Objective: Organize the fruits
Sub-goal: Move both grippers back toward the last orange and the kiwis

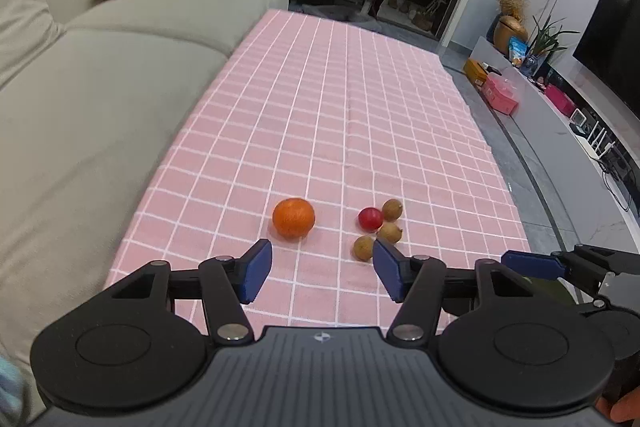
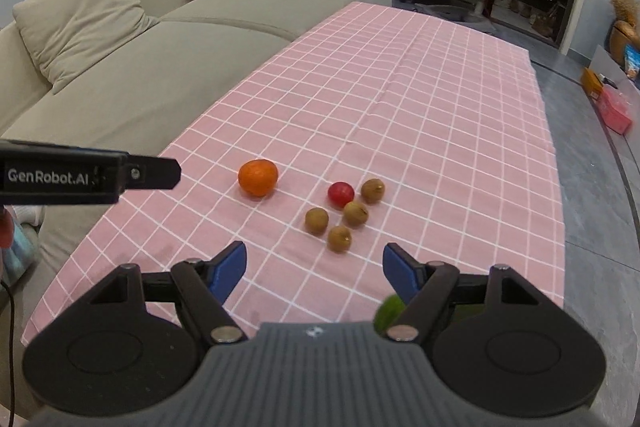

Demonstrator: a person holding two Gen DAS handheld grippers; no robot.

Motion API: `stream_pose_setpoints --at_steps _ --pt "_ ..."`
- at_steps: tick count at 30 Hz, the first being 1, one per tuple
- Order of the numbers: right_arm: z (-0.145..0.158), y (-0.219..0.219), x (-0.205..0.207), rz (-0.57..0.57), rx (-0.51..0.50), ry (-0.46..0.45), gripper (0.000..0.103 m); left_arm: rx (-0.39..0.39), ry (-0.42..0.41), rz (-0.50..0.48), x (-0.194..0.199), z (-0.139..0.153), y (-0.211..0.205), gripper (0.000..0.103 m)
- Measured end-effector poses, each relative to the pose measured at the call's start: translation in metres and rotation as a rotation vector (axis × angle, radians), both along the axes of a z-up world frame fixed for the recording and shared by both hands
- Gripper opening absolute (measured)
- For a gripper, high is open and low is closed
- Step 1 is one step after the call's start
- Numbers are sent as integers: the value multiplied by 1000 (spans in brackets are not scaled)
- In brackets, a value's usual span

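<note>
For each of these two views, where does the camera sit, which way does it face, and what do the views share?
Left wrist: on the left gripper, facing along the pink checked tablecloth; its open fingers show, the right gripper at right.
Right wrist: on the right gripper, facing likewise; the left gripper enters at left.
Shared: the orange, red fruit, brown fruits, sofa.

Lying on the counter [image 2: 440,99] under a pink checked cloth [image 2: 400,131]: an orange [image 2: 258,177] ahead-left of the right hand-held gripper [image 2: 314,269], a red fruit [image 2: 341,194] and four brown fruits [image 2: 339,239] clustering just ahead.
</note>
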State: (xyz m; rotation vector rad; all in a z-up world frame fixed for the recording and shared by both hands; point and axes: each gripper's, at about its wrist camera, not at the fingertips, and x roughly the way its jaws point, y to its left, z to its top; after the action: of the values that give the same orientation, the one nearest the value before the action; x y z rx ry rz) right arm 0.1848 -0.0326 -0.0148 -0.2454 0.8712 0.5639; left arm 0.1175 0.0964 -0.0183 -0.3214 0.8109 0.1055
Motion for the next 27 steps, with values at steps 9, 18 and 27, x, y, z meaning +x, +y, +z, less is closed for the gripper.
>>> stream_pose_setpoints --at_steps 9,18,27 --pt "-25 14 30 2 -42 36 62 -25 4 -3 14 -28 14 63" --pt "-52 18 55 19 -103 57 51 -15 -3 -90 21 -58 13 54" --pt "-72 15 73 56 -128 105 38 -26 41 -128 33 -79 9 48"
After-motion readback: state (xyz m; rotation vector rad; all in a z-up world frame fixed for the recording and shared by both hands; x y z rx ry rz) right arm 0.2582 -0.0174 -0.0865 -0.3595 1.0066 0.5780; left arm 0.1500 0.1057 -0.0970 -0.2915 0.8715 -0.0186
